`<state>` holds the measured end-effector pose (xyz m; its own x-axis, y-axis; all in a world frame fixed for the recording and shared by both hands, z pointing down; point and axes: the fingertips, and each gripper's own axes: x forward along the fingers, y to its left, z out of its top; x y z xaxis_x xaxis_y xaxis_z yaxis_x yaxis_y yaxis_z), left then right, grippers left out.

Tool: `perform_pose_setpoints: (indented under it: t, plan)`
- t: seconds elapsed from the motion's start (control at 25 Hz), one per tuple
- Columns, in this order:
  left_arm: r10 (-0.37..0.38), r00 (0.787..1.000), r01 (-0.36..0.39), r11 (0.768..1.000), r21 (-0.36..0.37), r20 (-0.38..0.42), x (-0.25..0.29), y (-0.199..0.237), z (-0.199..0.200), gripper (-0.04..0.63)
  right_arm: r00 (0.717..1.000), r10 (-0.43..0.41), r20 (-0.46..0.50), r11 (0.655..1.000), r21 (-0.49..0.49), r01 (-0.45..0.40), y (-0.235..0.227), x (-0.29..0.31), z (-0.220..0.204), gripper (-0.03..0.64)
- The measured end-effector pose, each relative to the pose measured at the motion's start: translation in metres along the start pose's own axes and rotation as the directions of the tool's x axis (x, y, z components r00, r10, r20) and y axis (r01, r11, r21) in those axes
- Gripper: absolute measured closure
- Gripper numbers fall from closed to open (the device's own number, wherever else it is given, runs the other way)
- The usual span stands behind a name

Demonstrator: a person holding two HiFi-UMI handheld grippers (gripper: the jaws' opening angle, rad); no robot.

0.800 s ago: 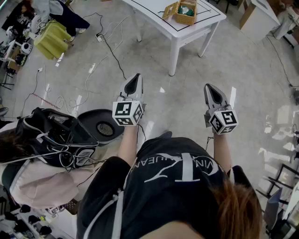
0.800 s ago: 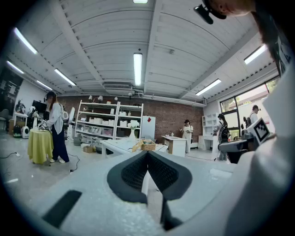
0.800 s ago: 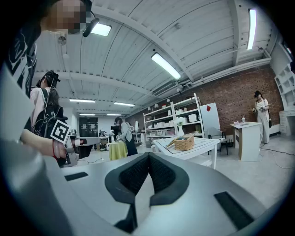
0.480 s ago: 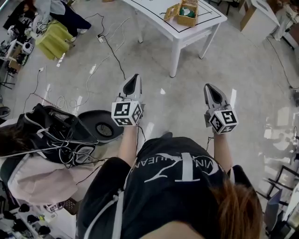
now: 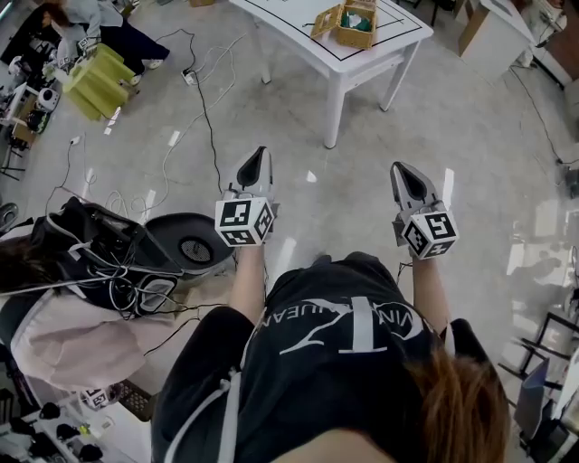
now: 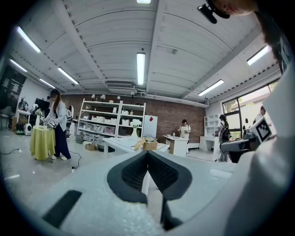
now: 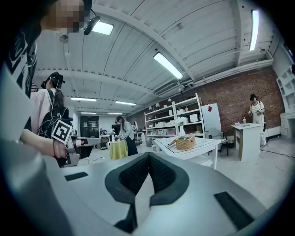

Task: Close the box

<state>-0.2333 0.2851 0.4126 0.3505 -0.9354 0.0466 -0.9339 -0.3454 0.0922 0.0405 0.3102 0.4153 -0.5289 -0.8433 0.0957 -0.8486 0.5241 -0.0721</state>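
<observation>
This is an open, workshop-style lab. It has long white ceiling strip lights (image 6: 140, 67), a red brick back wall (image 6: 171, 120), white open shelving racks (image 6: 109, 120) and a white rectangular worktop (image 5: 291, 23). Loose black cables (image 5: 201, 90) trail over the pale polished floor (image 5: 470, 136).

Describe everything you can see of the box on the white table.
The box is small, tan and woven-looking, like a wicker basket. Its lid stands open, tilted out to one side, and something green shows inside. It sits upright on the white table, and only the table touches it.
</observation>
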Motion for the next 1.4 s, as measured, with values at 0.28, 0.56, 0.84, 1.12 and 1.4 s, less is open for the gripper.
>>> perform_pose_setpoints:
  t: [0.28,0.56,0.84,1.12,1.4]
  plan:
    - [0.02,0.999,-0.022,0.999,-0.037,-0.05,0.02,0.009,-0.013,0.457,0.999,-0.023,-0.038,1.0,0.015,0.024,-0.015,0.01,-0.007,0.62]
    - [0.031,0.995,-0.036,0.998,-0.044,-0.091,0.041,0.024,-0.024,0.403,0.998,0.0,-0.063,0.999,0.036,0.002,-0.024,0.041,-0.015,0.62]
    - [0.036,0.994,-0.042,0.998,-0.053,-0.107,0.089,0.037,-0.025,0.403,0.997,0.024,-0.073,0.999,0.042,-0.021,-0.057,0.09,-0.019,0.62]
    - [0.054,0.989,-0.065,0.995,-0.076,-0.14,0.151,0.054,-0.028,0.403,0.995,0.04,-0.096,0.997,0.069,-0.033,-0.099,0.146,-0.019,0.62]
    - [0.071,0.987,-0.087,0.991,-0.105,-0.145,0.23,0.066,-0.018,0.404,0.989,0.063,-0.131,0.997,0.049,-0.057,-0.148,0.202,-0.011,0.62]
